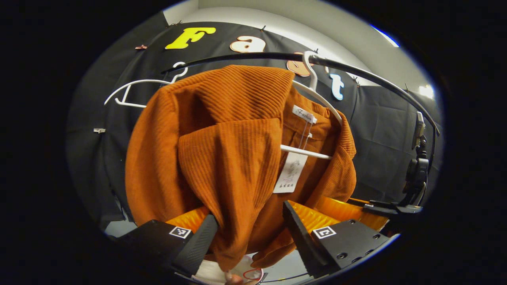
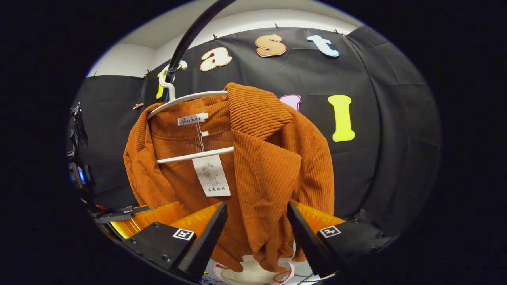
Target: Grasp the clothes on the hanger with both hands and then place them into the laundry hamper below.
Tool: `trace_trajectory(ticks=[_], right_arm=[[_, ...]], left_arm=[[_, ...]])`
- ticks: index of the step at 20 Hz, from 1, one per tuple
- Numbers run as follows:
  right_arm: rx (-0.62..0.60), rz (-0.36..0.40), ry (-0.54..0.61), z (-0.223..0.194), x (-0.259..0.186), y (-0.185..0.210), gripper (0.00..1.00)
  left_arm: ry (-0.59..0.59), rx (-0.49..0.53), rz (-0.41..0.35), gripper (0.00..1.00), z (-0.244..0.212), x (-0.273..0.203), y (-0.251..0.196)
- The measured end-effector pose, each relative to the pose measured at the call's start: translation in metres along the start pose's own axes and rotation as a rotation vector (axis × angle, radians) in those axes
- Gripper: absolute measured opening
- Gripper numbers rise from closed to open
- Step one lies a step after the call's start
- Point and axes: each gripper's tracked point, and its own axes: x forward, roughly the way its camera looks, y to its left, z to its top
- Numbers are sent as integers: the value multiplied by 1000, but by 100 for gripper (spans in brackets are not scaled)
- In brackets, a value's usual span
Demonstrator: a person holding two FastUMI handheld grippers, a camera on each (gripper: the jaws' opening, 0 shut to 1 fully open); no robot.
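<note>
Jacket (image 1: 222,158), rust-orange and ribbed, is hanging on a white hanger (image 1: 317,99) from a black rail (image 1: 356,71), its long axis running straight down. A paper tag (image 1: 291,172) is dangling inside the open front.

In the left gripper view, the left gripper (image 1: 249,233) is pointing at the garment with its jaws standing apart, one front panel and lapel hanging down between the two black fingers (image 1: 198,245). Whether the cloth is touching either finger is hard to tell; nothing is being pinched.

In the right gripper view, the right gripper (image 2: 257,233) is doing the same on the other side: jaws apart, the other front panel of the jacket (image 2: 269,166) drooping between them, hanger (image 2: 186,99) and tag (image 2: 210,176) just off to one side.

Both grippers are sitting about equally near, each flanking a panel low on the front, so the cloth is lying straight ahead and partly inside each opening. Closing looks like the next step, then lifting the collar up and off the hanger shoulders.

Something pale and round, possibly the hamper (image 2: 253,273), is showing below the hem; it is too hidden to be sure.
</note>
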Motion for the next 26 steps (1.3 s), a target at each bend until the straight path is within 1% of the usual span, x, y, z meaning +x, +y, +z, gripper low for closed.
trace_trajectory(ticks=[2, 4, 5, 6, 7, 8, 9, 10, 11, 12, 13, 14, 17, 19, 21, 23, 26], right_arm=[[-15, 0, -13, 0, 12, -2, 98], [-44, -4, -16, -3, 29, -9, 98], [-53, 10, -9, -5, 38, -11, 98], [-46, 33, 4, -7, 46, -11, 98], [-30, 38, 10, -6, 54, -16, 94], [-11, 33, 2, -4, 59, -23, 89], [1, 35, 1, -2, 64, -26, 66], [4, 27, 0, 0, 66, -31, 42], [11, 50, 3, 2, 67, -32, 19], [15, 70, 11, 5, 65, -32, 20], [15, 80, 8, 8, 67, -36, 21], [9, 76, 0, 13, 65, -42, 22], [0, 41, -48, 35, 55, -65, 25], [18, 9, -64, 47, 53, -84, 25], [41, -24, -98, 62, 49, -99, 25], [52, -58, -130, 76, 44, -114, 26], [60, -93, -167, 94, 40, -126, 25]], left_arm=[[-12, 12, 41, 95, 3, 8, 5], [-30, 5, 58, 95, 8, 15, 8], [-40, 2, 65, 94, 11, 16, 9], [-46, 1, 77, 92, 13, 18, 13], [-46, 4, 87, 88, 13, 20, 17], [-39, 9, 91, 82, 13, 23, 20], [-27, 16, 96, 85, 13, 25, 23], [-19, 24, 101, 77, 13, 26, 27], [-18, 27, 126, 58, 15, 27, 36], [-22, 26, 169, 42, 19, 18, 45], [-17, 21, 173, 25, 18, 34, 51], [-11, 21, 182, 8, 21, 33, 54], [-24, 60, 286, 8, 36, 13, 82], [-43, 58, 338, 10, 52, 1, 102], [-67, 61, 367, 10, 69, -11, 116], [-68, 98, 400, 10, 81, -22, 130], [-86, 159, 428, 10, 101, -41, 136]])
